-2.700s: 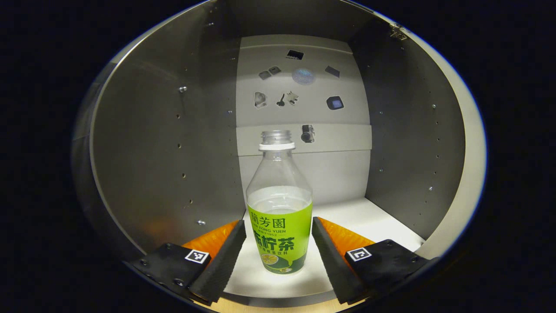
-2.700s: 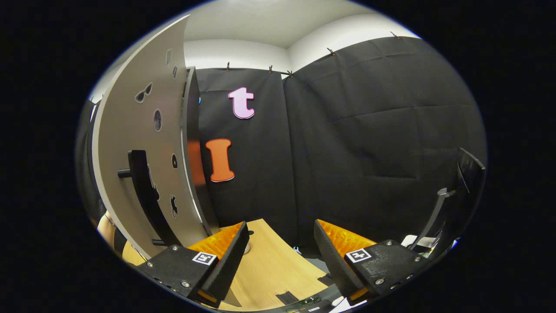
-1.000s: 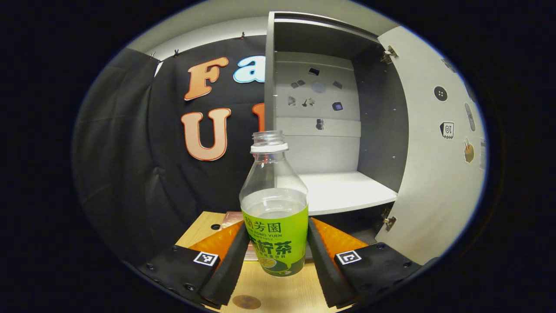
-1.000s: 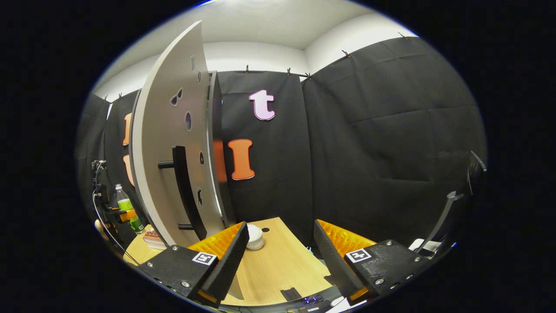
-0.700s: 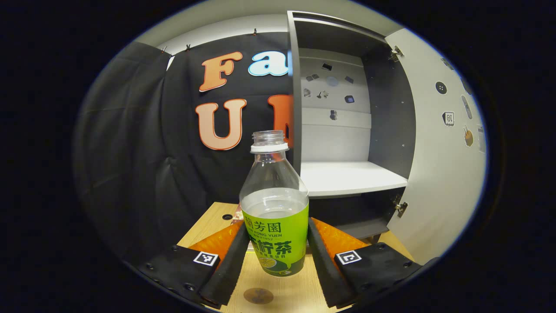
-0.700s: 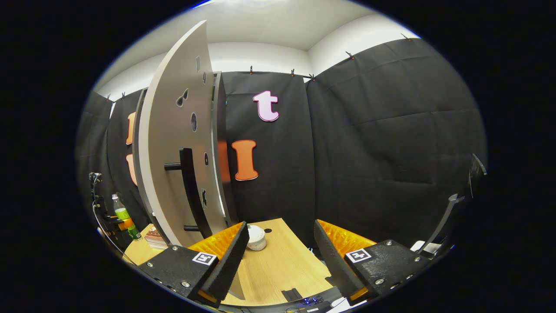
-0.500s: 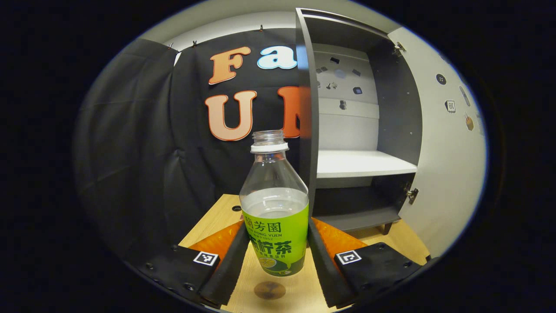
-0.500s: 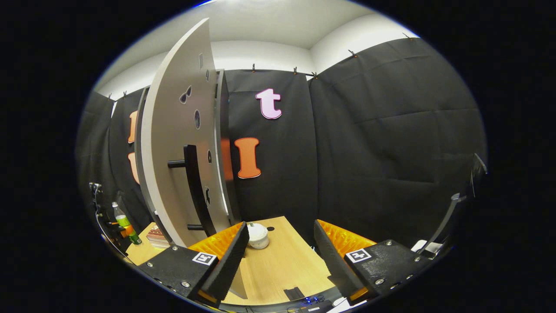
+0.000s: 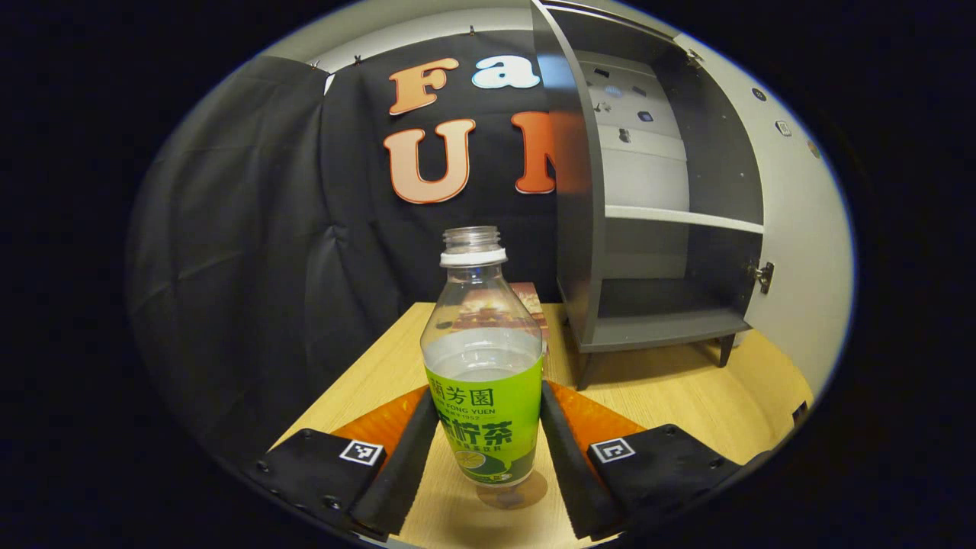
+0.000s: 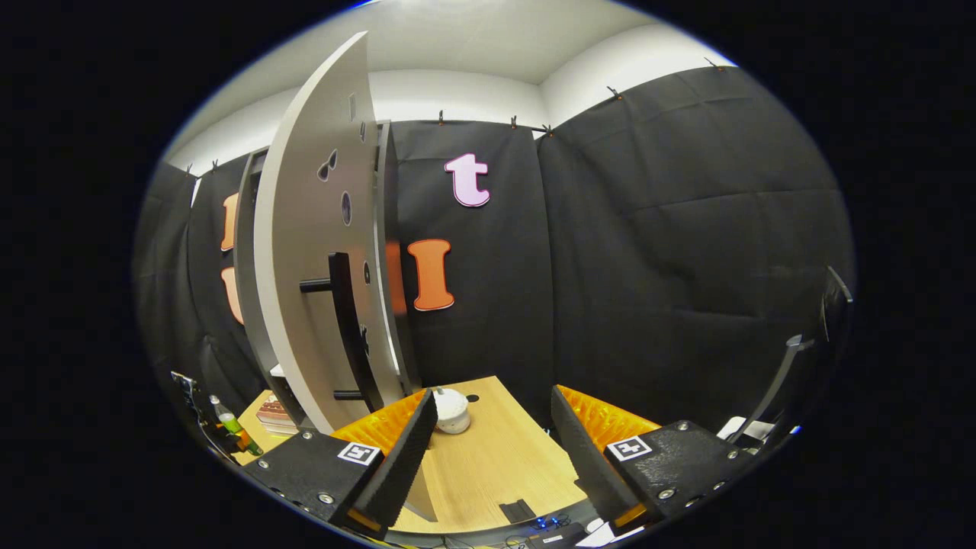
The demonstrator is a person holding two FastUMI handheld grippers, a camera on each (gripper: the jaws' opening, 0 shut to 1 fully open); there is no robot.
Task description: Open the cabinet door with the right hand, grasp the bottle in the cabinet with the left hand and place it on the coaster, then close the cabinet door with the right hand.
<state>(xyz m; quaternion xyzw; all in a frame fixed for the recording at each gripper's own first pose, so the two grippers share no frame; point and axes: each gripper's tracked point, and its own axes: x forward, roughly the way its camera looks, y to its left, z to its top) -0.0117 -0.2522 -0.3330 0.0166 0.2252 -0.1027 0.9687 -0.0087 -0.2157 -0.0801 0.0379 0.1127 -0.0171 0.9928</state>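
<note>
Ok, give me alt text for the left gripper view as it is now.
The left gripper grips an uncapped, part-filled bottle with a green label, just above a round coaster on the wooden table. Behind to the right stands the cabinet, its door swung open.

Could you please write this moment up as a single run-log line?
left gripper: shut on bottle, upright, low above coaster | right gripper: open, idle | cabinet door: open | phase: placing
</note>
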